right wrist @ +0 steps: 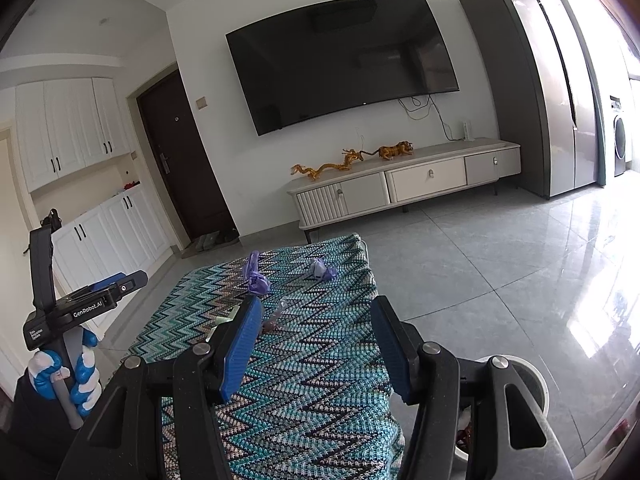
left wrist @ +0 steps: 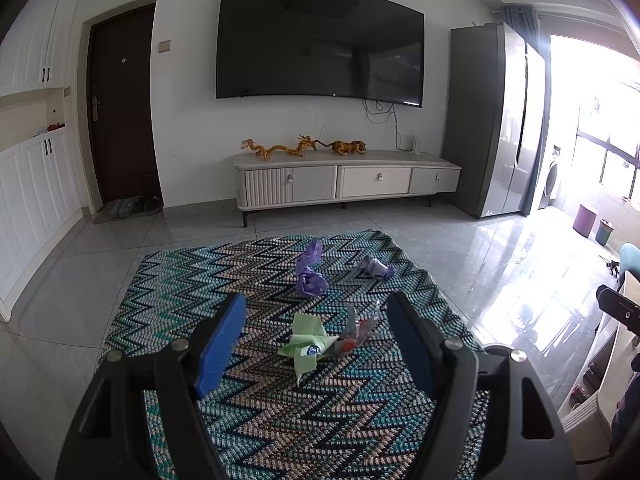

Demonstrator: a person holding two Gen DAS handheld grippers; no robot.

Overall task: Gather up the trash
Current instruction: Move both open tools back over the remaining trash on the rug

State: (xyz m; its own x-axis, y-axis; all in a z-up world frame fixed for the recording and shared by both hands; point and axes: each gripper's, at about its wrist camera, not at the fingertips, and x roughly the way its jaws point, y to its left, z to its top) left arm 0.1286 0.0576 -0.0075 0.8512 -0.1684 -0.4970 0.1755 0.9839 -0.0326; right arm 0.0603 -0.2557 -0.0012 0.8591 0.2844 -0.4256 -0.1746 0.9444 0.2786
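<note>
Trash lies on a zigzag-patterned woven cloth (left wrist: 200,280). A crumpled green paper (left wrist: 306,346) and a clear wrapper with red inside (left wrist: 354,334) lie side by side, a little beyond and between the fingers of my left gripper (left wrist: 316,304). That gripper is open and holds nothing. Farther back lie a purple wad (left wrist: 310,276) and a purple-white wad (left wrist: 376,268). My right gripper (right wrist: 316,308) hovers open over the cloth (right wrist: 320,360), with nothing between its blue pads. Its left finger hides most of the green paper; the clear wrapper (right wrist: 276,316) shows beside it.
A white round bin (right wrist: 536,380) with some trash inside stands at the lower right, below the cloth's edge. A TV cabinet (left wrist: 348,180) stands against the far wall and a tall fridge (left wrist: 496,120) to the right. Two small bins (left wrist: 585,220) stand by the window.
</note>
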